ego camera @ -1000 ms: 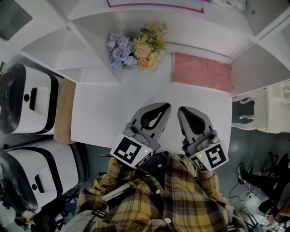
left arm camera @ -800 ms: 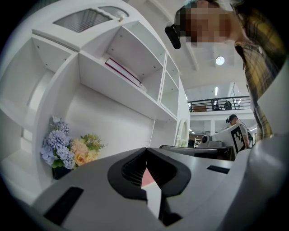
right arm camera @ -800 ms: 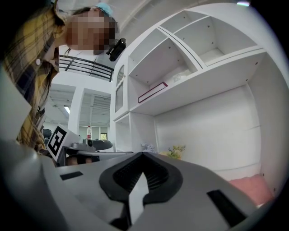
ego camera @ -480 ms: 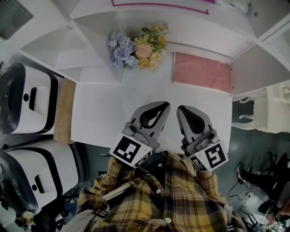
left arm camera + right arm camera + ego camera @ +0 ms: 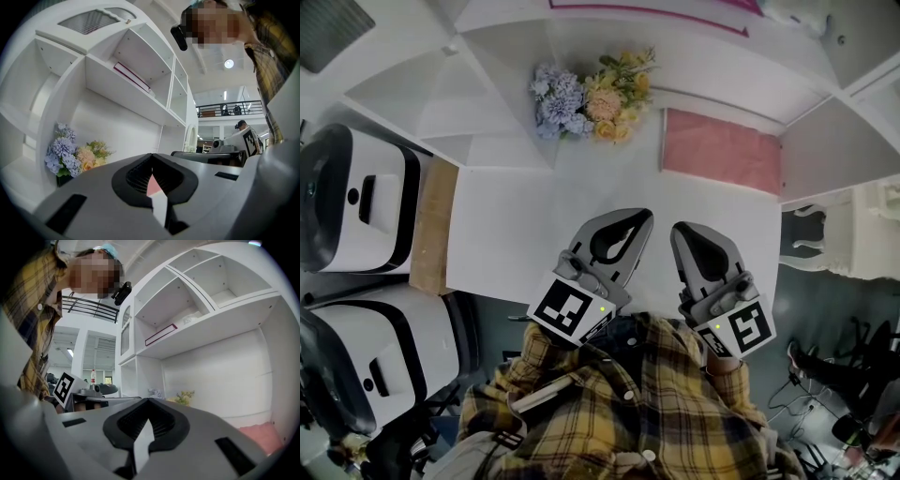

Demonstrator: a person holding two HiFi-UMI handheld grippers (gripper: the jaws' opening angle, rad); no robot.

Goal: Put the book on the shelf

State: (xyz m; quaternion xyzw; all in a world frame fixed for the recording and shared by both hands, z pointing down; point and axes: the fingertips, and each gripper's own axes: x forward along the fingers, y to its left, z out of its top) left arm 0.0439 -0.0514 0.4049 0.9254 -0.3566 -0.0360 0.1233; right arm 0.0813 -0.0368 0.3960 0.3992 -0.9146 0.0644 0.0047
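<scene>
currently, both hand-held grippers are held side by side, apart, over the near edge of the white table. the left hand-held gripper is seen with its jaws pressed together on nothing, and the right hand-held gripper is closed and empty likewise. a thin white book with a magenta edge is laid flat in a compartment of the white shelf above the table. a flat pink rectangular piece is set at the table's far right corner, and a bunch of blue and peach flowers at its far edge.
</scene>
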